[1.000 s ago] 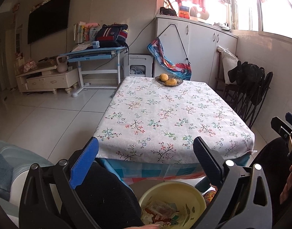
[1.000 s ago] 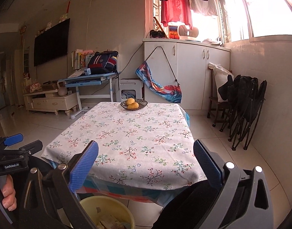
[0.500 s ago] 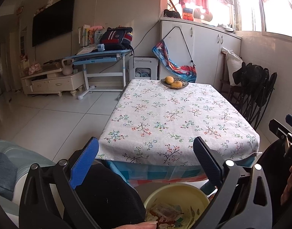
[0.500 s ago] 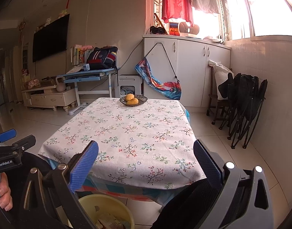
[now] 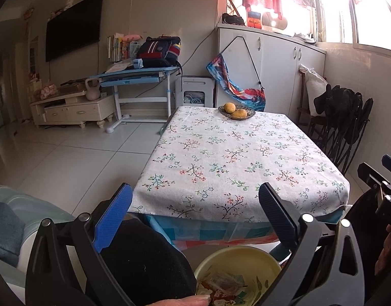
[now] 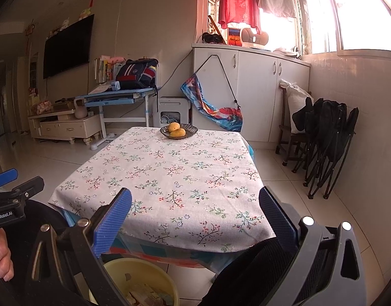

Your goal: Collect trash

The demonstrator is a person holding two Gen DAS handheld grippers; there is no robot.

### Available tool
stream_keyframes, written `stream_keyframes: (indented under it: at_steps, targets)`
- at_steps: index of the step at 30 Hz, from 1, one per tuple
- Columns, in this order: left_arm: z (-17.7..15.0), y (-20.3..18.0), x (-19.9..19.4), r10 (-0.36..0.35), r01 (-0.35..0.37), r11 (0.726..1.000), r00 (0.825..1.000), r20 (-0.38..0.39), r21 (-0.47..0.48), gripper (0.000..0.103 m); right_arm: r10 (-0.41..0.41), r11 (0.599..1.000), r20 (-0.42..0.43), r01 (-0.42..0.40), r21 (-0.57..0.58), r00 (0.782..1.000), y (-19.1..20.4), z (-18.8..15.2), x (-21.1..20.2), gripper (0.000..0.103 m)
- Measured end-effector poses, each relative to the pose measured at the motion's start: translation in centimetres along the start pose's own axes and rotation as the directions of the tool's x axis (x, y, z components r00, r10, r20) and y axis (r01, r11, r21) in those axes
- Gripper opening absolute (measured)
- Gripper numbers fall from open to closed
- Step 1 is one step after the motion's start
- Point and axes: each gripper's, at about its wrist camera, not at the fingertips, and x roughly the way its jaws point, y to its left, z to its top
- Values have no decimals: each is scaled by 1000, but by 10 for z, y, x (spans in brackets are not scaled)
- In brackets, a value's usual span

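Note:
A yellow bin point(image 5: 246, 262) holding several wrappers point(image 5: 226, 284) stands on the floor below the near edge of the table; it also shows in the right wrist view point(image 6: 144, 275). My left gripper point(image 5: 195, 204) is open and empty, held above the bin. My right gripper point(image 6: 195, 204) is open and empty, held above the table's near edge. The flowered tablecloth point(image 5: 236, 153) shows no loose trash on it.
A dish of yellow fruit point(image 5: 236, 112) sits at the table's far end. Folded black chairs point(image 6: 325, 137) lean on the right wall. White cabinets point(image 6: 256, 86) stand behind the table, a blue desk point(image 5: 139, 76) and TV stand point(image 5: 70, 107) at left.
Both grippers have tilted up and drifted slightly, so the table sits lower in both views. Both stay open and empty.

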Motion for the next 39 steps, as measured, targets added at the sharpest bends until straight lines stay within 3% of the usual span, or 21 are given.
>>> stream_keyframes:
  at_steps: [39]
  targets:
    - [1, 1, -2, -2, 2, 1000, 1000, 8, -1, 96, -5, 1000, -9, 4, -23, 1000, 5, -1, 3, 96]
